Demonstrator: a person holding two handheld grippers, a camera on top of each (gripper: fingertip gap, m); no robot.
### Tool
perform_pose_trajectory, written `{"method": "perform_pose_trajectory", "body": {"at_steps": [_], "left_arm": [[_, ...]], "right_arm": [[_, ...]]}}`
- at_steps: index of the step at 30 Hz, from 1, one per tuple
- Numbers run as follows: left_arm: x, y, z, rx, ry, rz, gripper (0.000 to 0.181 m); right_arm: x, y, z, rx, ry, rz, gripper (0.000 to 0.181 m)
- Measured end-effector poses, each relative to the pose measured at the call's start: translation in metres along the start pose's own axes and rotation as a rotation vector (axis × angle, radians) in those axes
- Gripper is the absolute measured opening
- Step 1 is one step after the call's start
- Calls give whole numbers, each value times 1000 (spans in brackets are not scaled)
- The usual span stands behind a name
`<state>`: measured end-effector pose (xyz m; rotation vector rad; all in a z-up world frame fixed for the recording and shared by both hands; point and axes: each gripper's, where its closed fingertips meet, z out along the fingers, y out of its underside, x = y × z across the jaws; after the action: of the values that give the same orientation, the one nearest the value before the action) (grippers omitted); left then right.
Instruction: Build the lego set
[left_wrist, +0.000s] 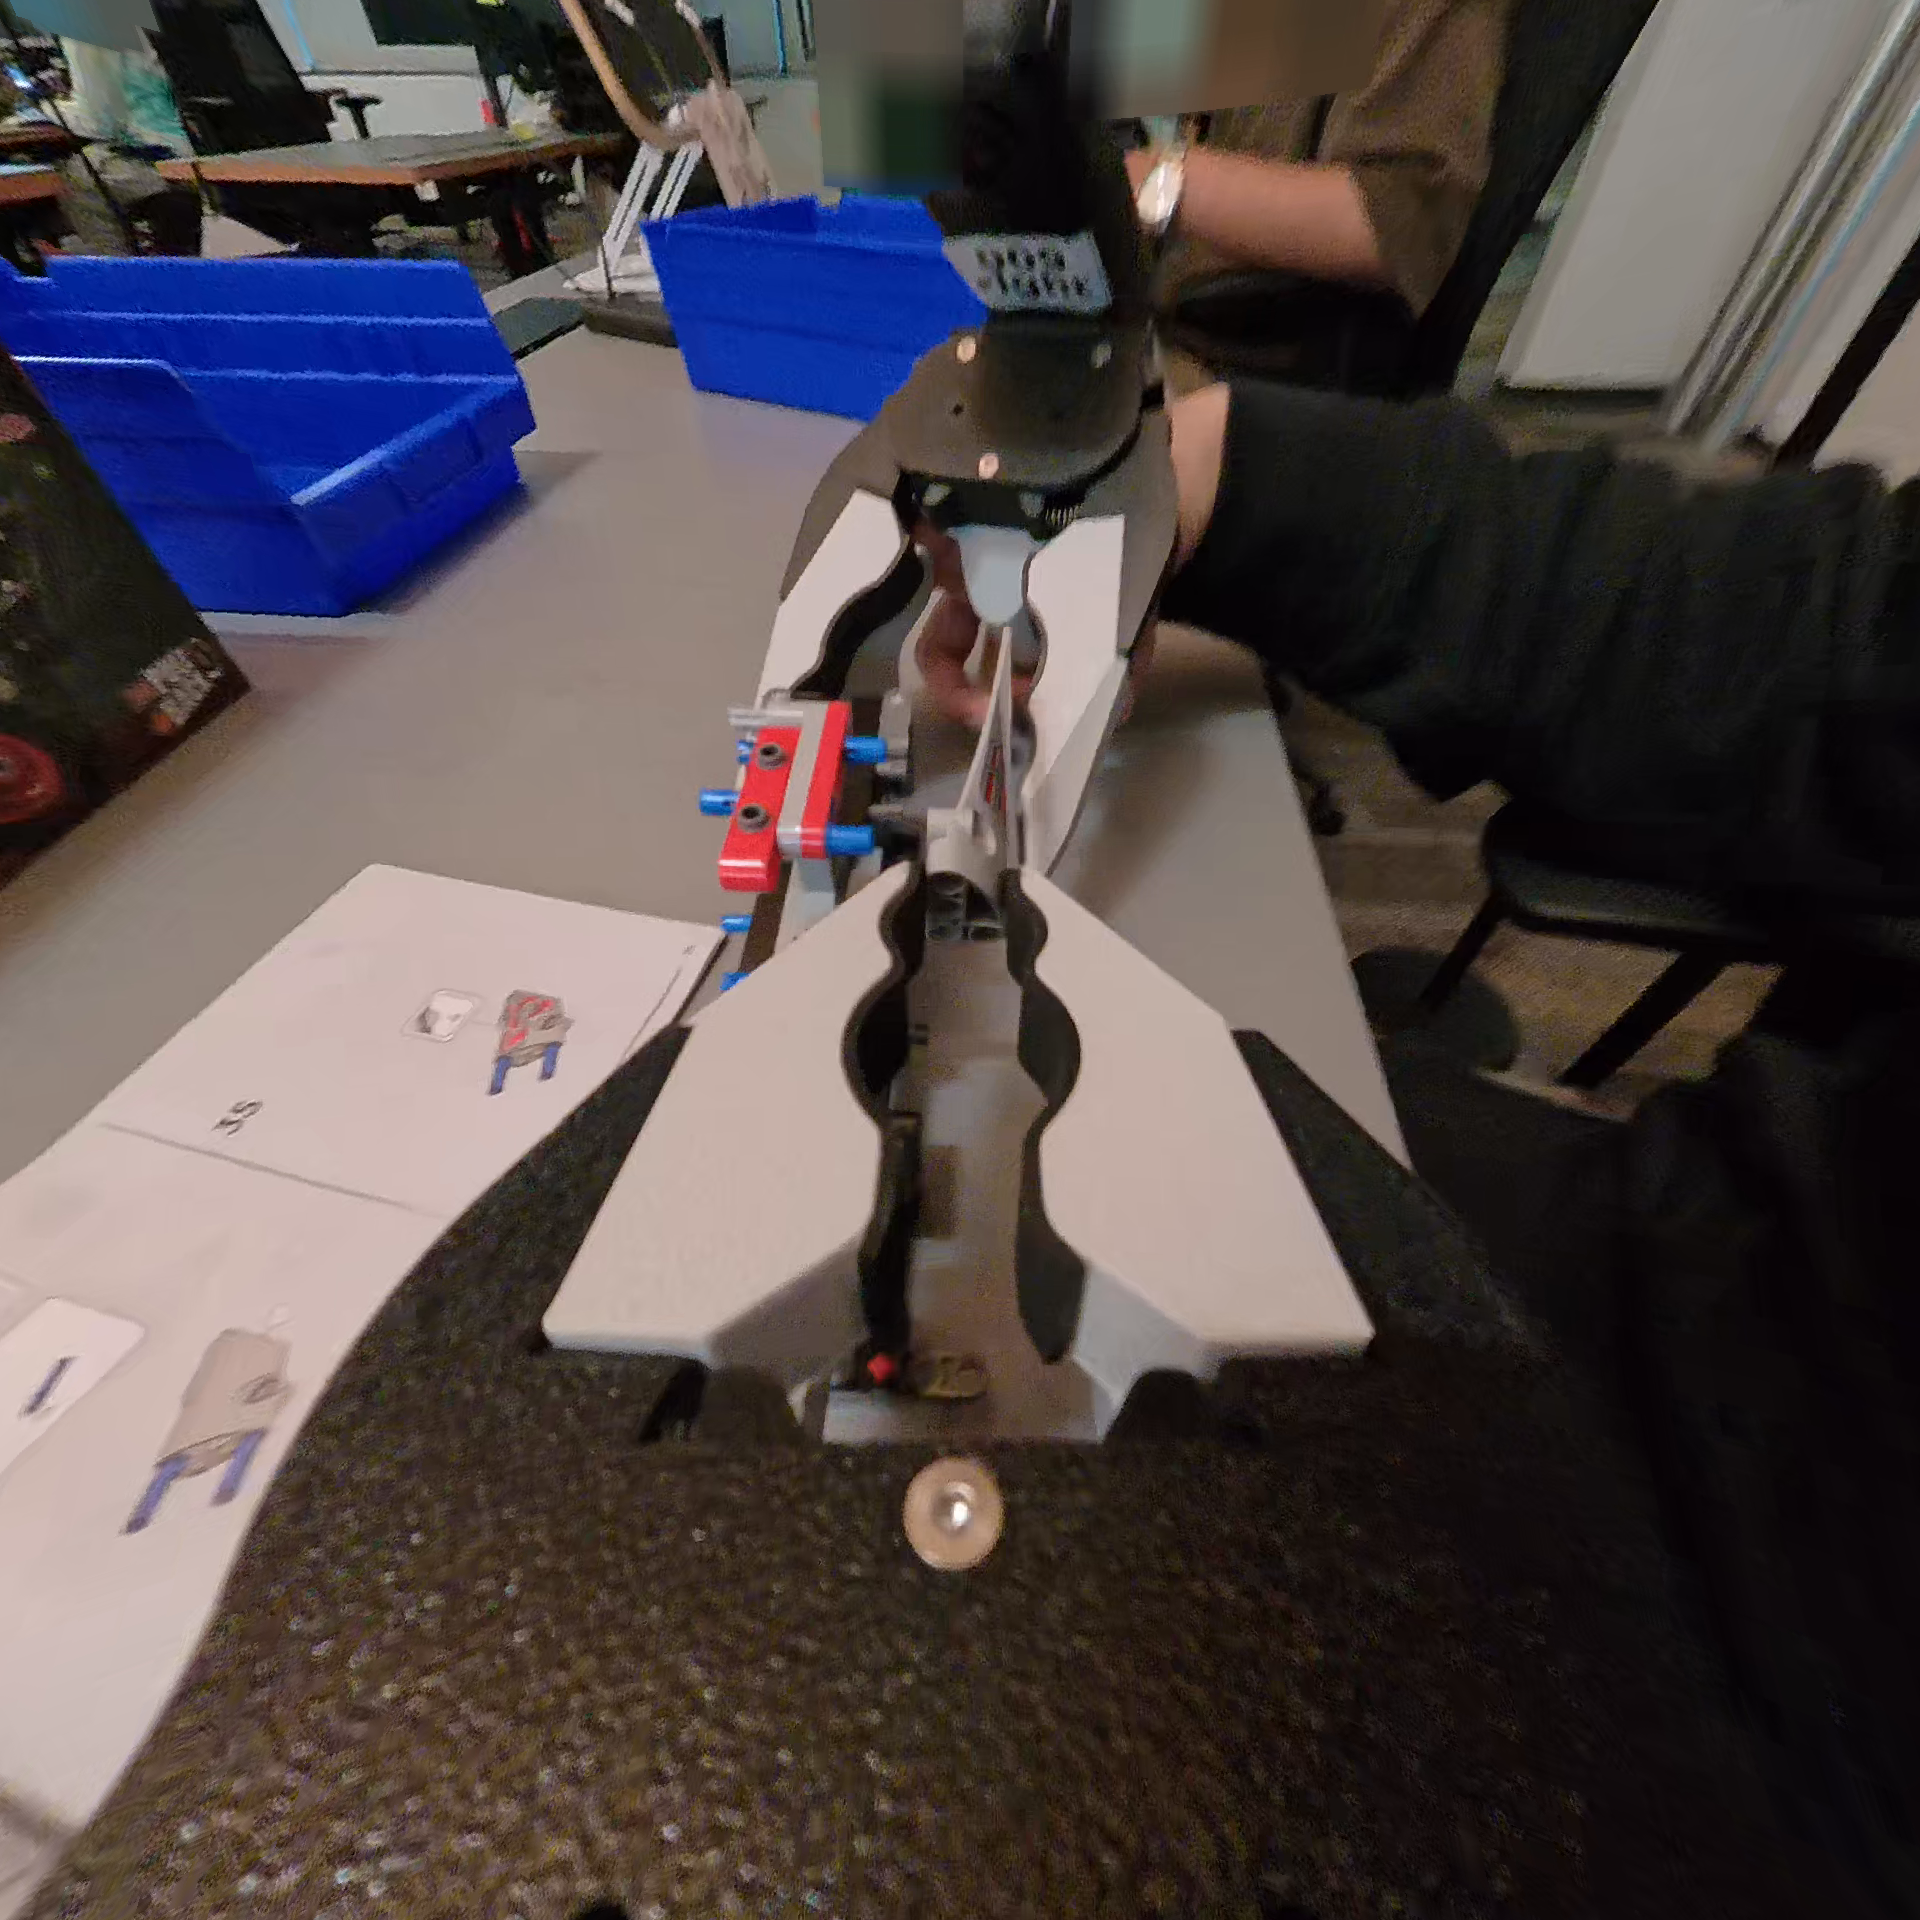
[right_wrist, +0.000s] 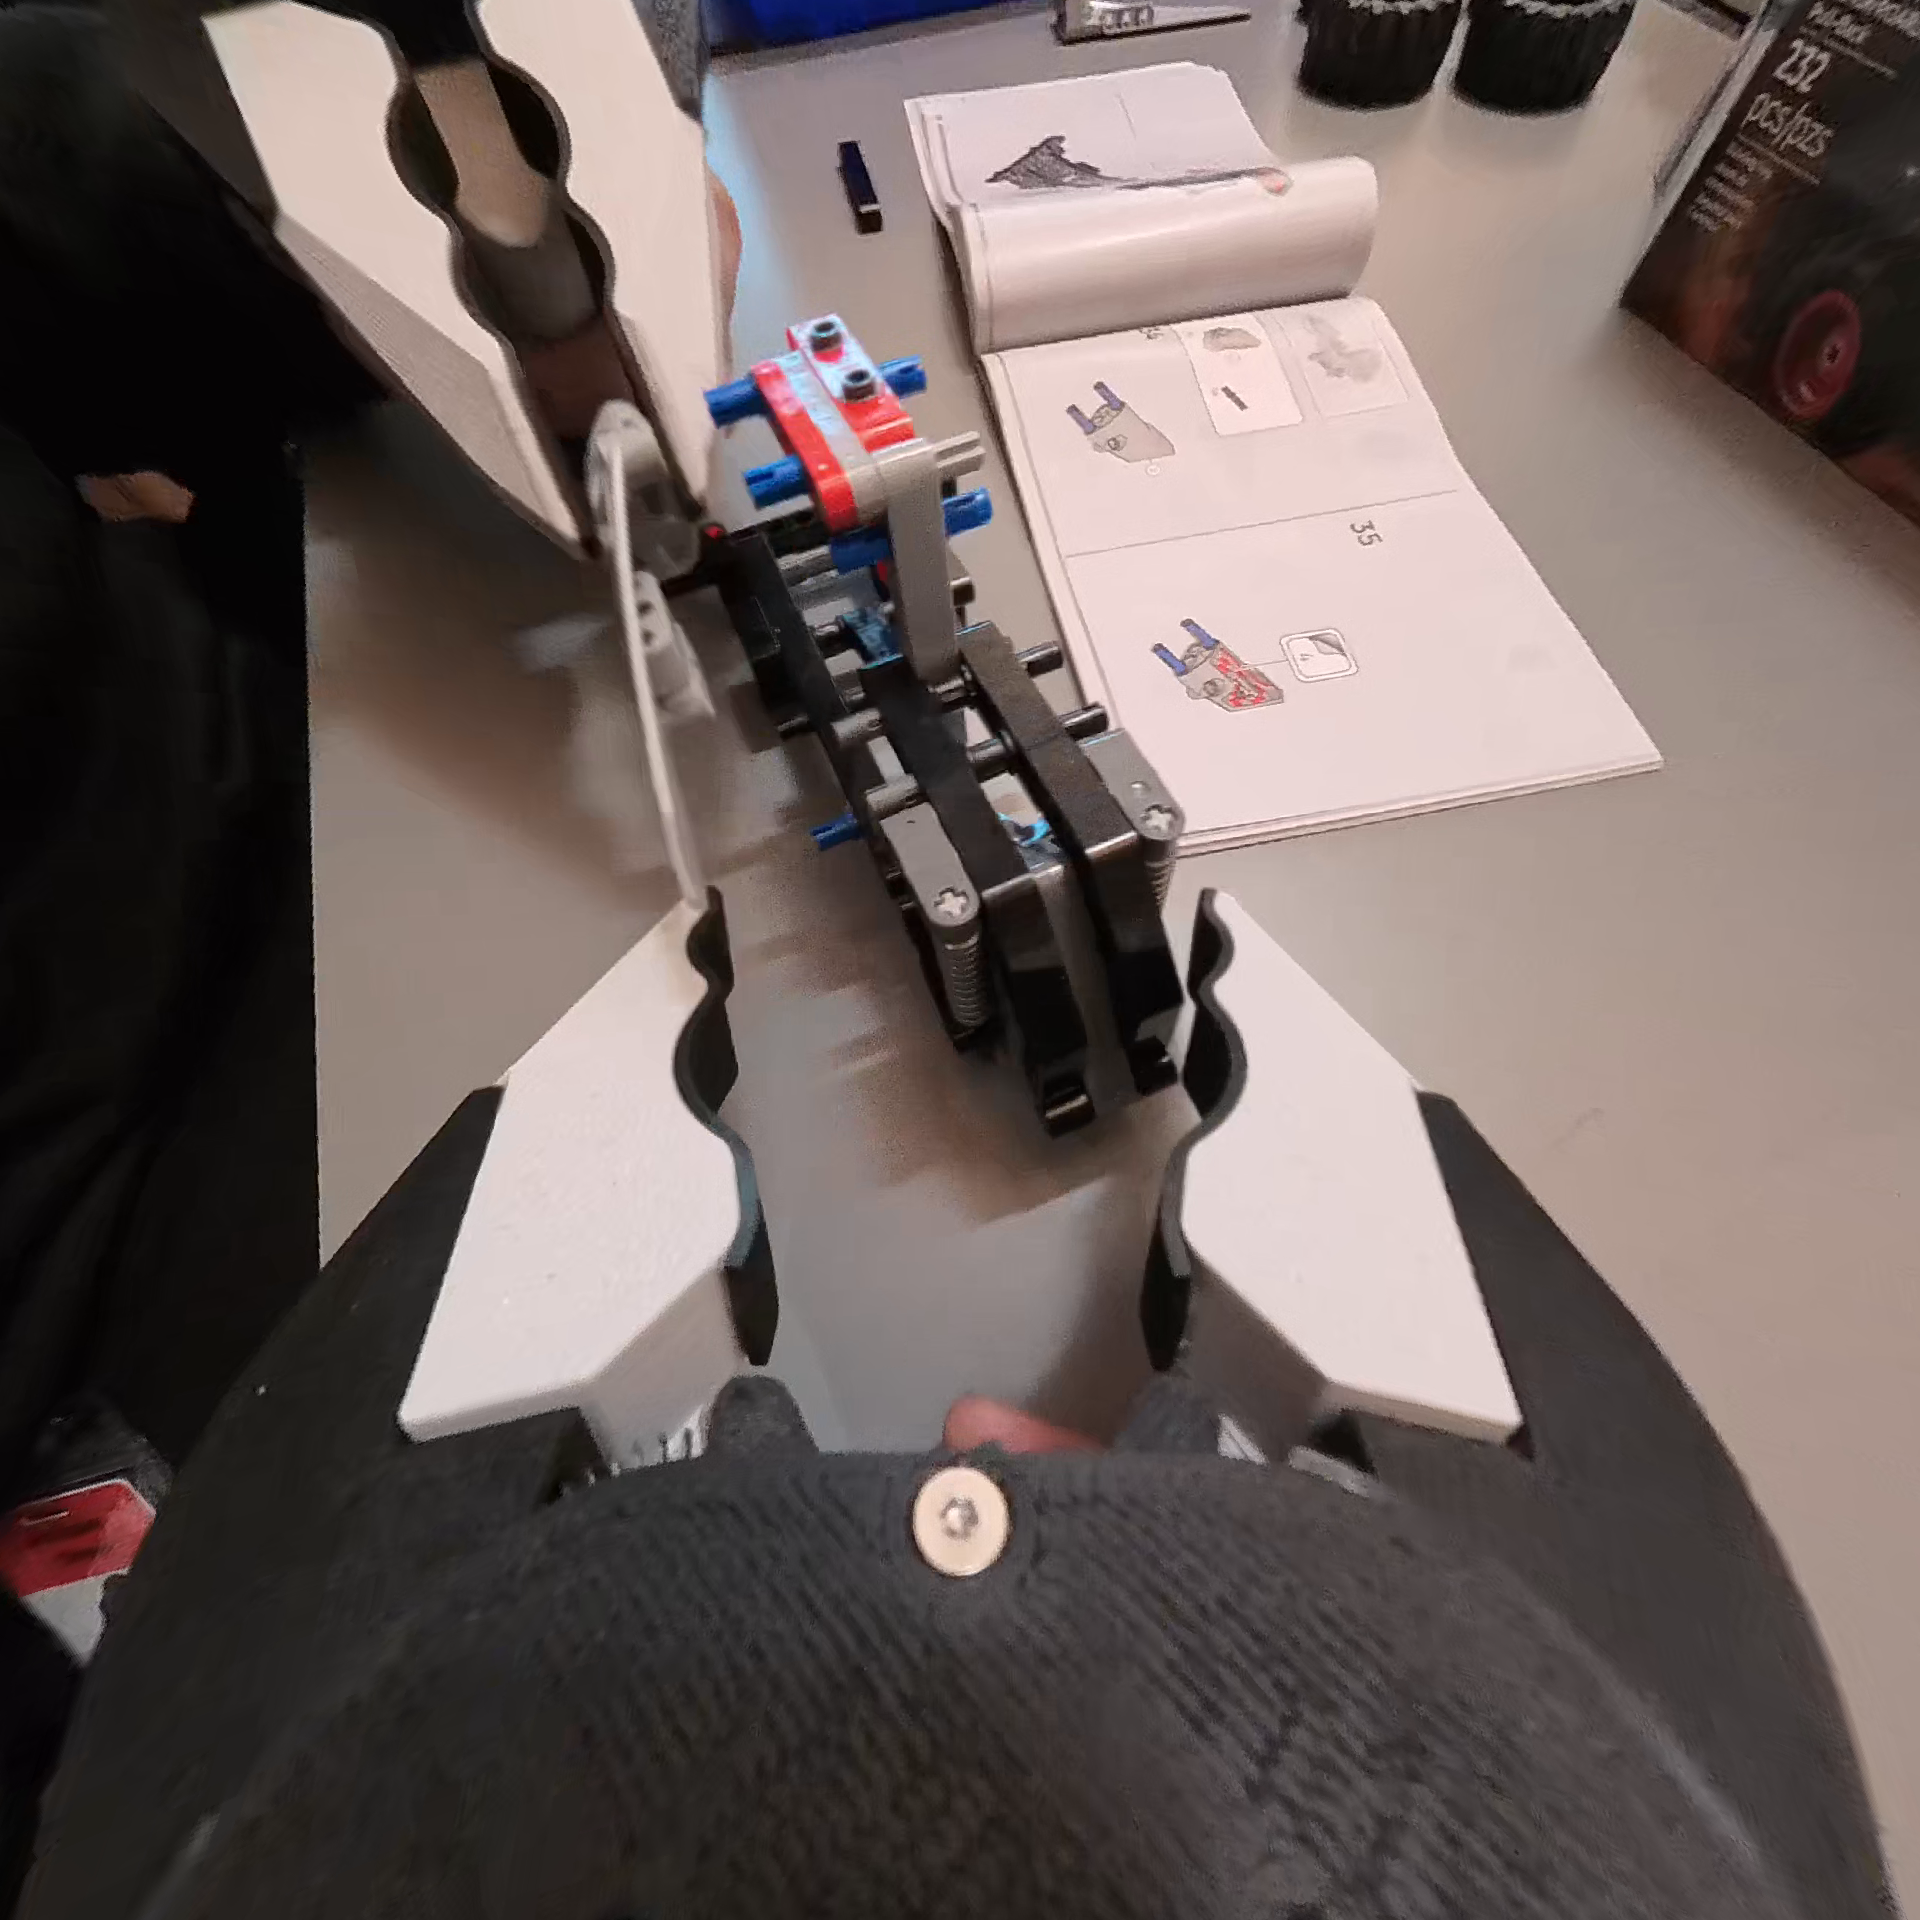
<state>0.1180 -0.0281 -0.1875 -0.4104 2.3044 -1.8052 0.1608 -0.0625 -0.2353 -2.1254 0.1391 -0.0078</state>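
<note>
lego model (right_wrist: 935, 707) between open right fingers (right_wrist: 1340, 1174)

Bare table (right_wrist: 1558, 1091) right of lego model (right_wrist: 977, 790), booklet (right_wrist: 1351, 582) beyond

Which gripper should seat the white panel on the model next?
Left. The left gripper grips the white panel beside the model; the right gripper is open, empty, at its black end.

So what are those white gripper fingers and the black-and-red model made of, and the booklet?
The white fingers look like matte 3D-printed plastic: faint layer lines show, with black, possibly rubbery wavy liners. The model looks like glossy moulded plastic, given its sharp reflections; its grey springs may be metal. The booklet is thin paper, with one page curling over.
</note>
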Motion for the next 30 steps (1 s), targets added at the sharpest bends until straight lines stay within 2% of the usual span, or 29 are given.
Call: {"method": "perform_pose_trajectory", "body": {"at_steps": [4,7,11,16,22,30], "left_arm": [[10,6,3,-40,105,-149,12],[11,5,3,-28,157,-199,12],[8,3,1,-14,182,-257,12],[7,2,0,-4,204,-280,12],[9,0,-1,6,219,-284,12],[7,0,-2,11,217,-296,12]], "right_arm": [[5,-3,-5,37,44,2,89],[5,-2,-6,31,17,44,94],[1,4,-1,-14,-29,64,90],[1,15,8,-100,-69,112,78],[0,14,7,-91,-100,142,65],[-1,15,7,-99,-97,134,57]]}}
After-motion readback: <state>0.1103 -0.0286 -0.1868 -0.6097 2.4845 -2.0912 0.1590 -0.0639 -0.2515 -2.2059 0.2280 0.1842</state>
